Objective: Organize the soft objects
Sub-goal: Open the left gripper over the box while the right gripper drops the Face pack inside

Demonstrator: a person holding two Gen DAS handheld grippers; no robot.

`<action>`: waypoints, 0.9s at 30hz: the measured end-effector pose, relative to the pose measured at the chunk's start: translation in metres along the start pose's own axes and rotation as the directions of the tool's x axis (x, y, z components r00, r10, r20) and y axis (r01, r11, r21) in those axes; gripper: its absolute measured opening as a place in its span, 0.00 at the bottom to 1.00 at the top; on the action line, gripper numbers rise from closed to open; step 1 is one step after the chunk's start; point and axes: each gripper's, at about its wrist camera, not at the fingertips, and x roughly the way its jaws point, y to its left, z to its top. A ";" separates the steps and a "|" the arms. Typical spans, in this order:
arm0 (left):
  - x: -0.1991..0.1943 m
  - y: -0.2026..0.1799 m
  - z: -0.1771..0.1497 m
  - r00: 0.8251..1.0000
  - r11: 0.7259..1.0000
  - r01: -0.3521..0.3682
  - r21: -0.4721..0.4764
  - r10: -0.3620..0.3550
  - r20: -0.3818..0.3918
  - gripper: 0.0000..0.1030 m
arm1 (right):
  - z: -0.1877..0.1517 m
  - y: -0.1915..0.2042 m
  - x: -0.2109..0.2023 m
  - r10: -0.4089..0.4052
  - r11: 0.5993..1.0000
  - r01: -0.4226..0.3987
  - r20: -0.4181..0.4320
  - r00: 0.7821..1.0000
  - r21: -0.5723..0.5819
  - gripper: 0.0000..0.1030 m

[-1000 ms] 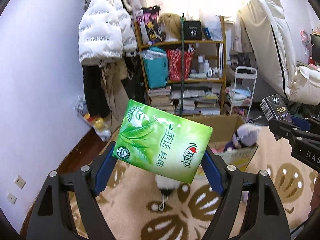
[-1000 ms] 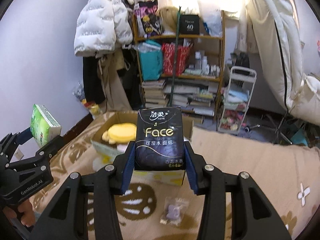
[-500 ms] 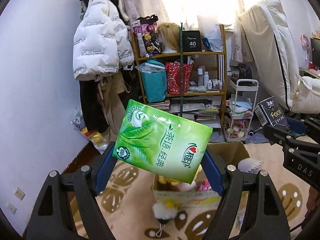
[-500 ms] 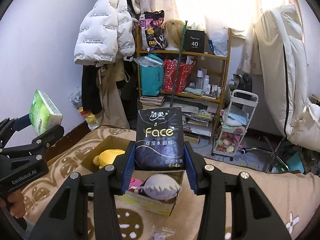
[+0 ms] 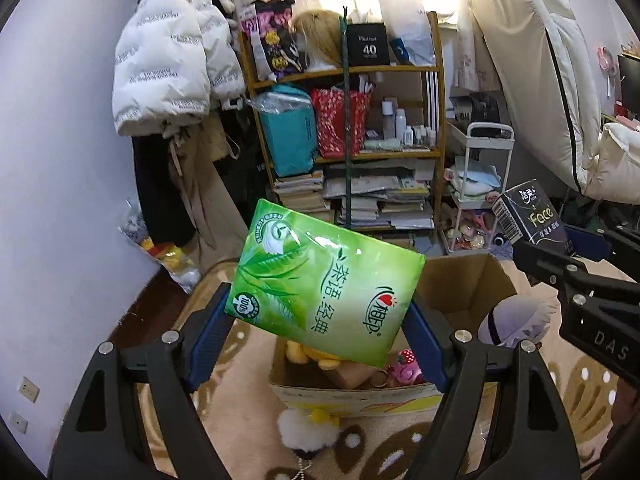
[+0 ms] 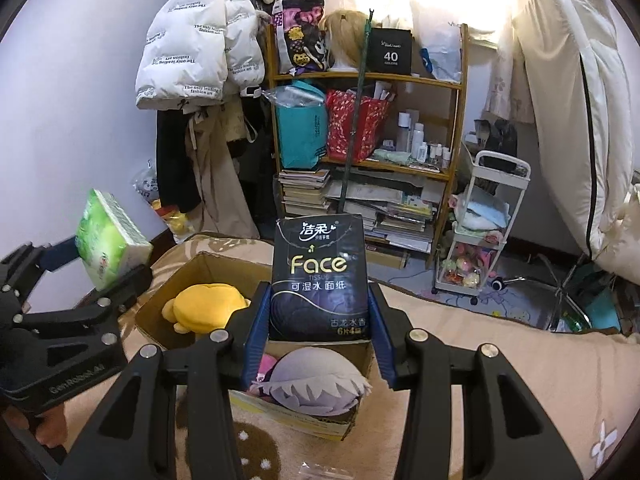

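My left gripper (image 5: 320, 344) is shut on a green tissue pack (image 5: 324, 280) and holds it in the air, tilted, near the open cardboard box (image 5: 464, 284). My right gripper (image 6: 318, 332) is shut on a black "Face" tissue pack (image 6: 320, 276), upright above the same box (image 6: 208, 264). The box holds a yellow plush (image 6: 206, 306), a grey-haired plush (image 6: 316, 376) and pink toys. Each gripper shows in the other's view: the right one (image 5: 556, 244), the left one (image 6: 108, 264).
The box sits on a beige patterned bedspread (image 6: 500, 360). A white fluffy toy (image 5: 306, 430) lies in front of the box. A small plastic packet (image 6: 324, 472) lies on the bedspread. A cluttered wooden shelf (image 6: 368, 128), a white cart (image 6: 480, 236) and hanging coats (image 6: 196, 52) stand behind.
Both views have shifted: the box has come closer and now lies right under the two held packs. Both grips are unchanged.
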 end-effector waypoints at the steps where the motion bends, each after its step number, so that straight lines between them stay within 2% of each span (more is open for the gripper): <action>1: 0.004 -0.001 -0.001 1.000 1.000 0.001 0.005 -0.001 -0.006 0.77 | -0.001 0.000 0.003 0.002 1.000 -0.002 -0.004 1.000 -0.001 0.47; 7: 0.027 0.002 -0.009 0.998 1.000 0.014 -0.006 -0.015 -0.059 0.77 | -0.010 -0.005 0.023 0.051 0.998 -0.050 -0.031 0.998 0.046 0.47; 17: 0.044 0.003 -0.019 0.991 0.998 0.067 -0.014 -0.069 -0.116 0.77 | -0.019 -0.005 0.035 0.053 0.997 -0.050 -0.049 0.997 0.063 0.48; 21: 0.047 -0.004 -0.021 0.989 0.998 0.054 0.024 -0.050 -0.141 0.79 | -0.018 -0.010 0.037 0.069 0.995 -0.064 -0.060 0.996 0.082 0.48; 22: 0.047 -0.004 -0.022 0.989 0.998 0.056 0.028 -0.052 -0.141 0.81 | -0.019 -0.010 0.037 0.073 0.994 -0.067 -0.062 0.995 0.086 0.49; 24: 0.044 -0.005 -0.022 0.990 0.998 0.057 0.026 -0.054 -0.128 0.91 | -0.019 -0.012 0.036 0.072 0.993 -0.066 -0.060 0.996 0.096 0.56; 25: 0.042 -0.005 -0.022 0.992 0.998 0.056 0.024 -0.053 -0.117 0.92 | -0.019 -0.011 0.035 0.070 0.993 -0.064 -0.057 0.996 0.098 0.60; 27: 0.039 -0.005 -0.021 0.992 0.998 0.064 0.028 -0.061 -0.108 0.92 | -0.019 -0.011 0.034 0.067 0.993 -0.062 -0.054 0.996 0.098 0.62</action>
